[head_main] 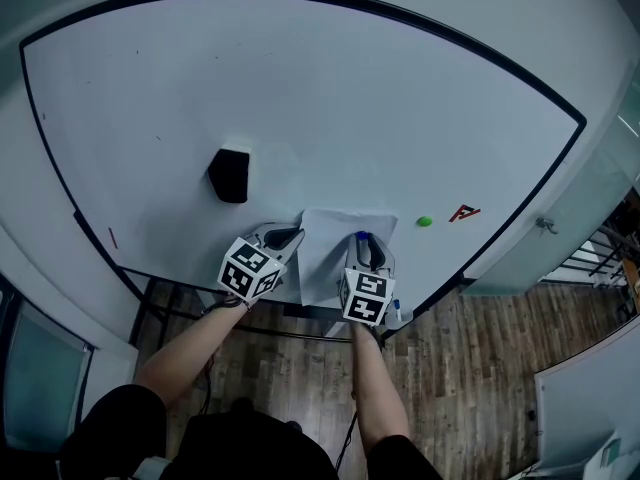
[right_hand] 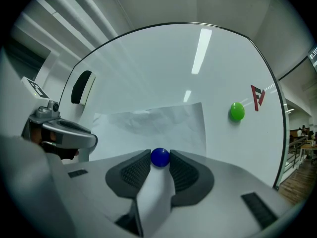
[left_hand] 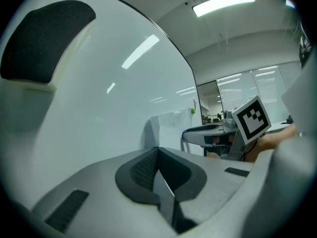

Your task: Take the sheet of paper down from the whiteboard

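A white sheet of paper (head_main: 335, 253) lies against the whiteboard (head_main: 300, 98) low in the middle. My left gripper (head_main: 296, 237) is at its left edge; in the left gripper view the jaws (left_hand: 157, 151) are shut with a strip of the paper (left_hand: 165, 195) pinched between them. My right gripper (head_main: 362, 240) is at the sheet's right part. In the right gripper view its two pads (right_hand: 184, 171) close on a round blue magnet (right_hand: 160, 157) that sits on the paper (right_hand: 158, 125), and the sheet runs on under the jaws.
A black eraser (head_main: 230, 175) clings to the board left of the sheet. A green round magnet (head_main: 425, 221) and a red shaped magnet (head_main: 464, 212) sit to the right. The board's dark frame (head_main: 500, 233) and a wooden floor (head_main: 480, 368) lie below.
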### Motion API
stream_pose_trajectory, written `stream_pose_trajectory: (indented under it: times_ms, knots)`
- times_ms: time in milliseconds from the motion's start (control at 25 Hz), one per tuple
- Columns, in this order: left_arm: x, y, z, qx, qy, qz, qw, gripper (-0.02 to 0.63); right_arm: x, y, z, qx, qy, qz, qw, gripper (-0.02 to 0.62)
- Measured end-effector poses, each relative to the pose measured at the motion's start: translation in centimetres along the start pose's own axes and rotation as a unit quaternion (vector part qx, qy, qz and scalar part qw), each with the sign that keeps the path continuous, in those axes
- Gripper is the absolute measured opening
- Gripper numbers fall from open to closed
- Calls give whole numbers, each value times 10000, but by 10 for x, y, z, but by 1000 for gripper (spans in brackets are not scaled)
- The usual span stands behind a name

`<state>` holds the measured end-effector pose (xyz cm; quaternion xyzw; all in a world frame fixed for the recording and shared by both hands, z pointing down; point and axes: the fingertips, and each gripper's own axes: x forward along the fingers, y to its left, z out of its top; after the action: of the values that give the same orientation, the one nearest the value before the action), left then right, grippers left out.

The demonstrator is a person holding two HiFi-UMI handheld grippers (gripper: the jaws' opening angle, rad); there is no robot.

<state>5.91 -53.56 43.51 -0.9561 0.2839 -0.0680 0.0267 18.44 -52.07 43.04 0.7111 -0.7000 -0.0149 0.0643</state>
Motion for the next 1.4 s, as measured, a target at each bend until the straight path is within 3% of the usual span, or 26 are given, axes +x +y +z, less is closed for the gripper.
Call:
stream_pose_trajectory:
  times_ms: [1400]
  knots:
    - [-63, 44, -29, 29, 352, 782, 9963, 21, -1, -8, -3, -152, 22, -50, 9999, 132]
